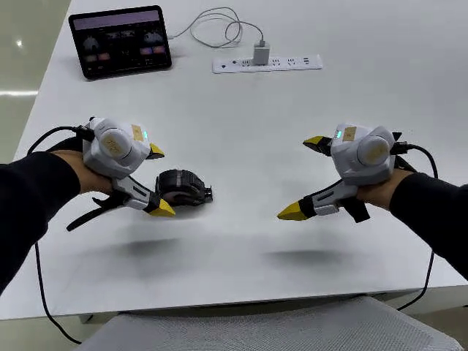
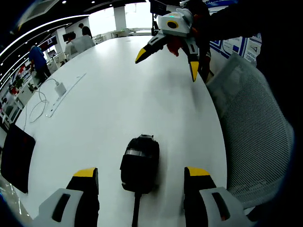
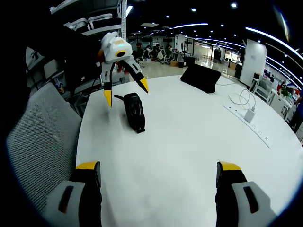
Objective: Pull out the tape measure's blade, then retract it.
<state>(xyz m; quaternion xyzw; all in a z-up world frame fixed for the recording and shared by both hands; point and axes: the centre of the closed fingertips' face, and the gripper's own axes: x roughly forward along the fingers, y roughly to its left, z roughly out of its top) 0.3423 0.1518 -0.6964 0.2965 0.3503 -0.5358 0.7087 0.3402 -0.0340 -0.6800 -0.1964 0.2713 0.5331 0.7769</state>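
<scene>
My left claw (image 1: 160, 180) is wide open, one jaw on either side of the tape measure (image 1: 184, 186), neither touching it. My right claw (image 1: 302, 177) is also wide open, well right of the tape measure and pointed toward it.

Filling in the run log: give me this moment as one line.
left tongs open, straddling retracted tape measure on table | right tongs open, empty, apart

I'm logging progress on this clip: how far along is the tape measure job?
Nothing looks done: the tape measure lies on the white table, no blade drawn out. In hand: the open left gripper straddles it without clamping; the right gripper hangs open, well apart. Still to do: grip, pull the blade, retract it.
</scene>
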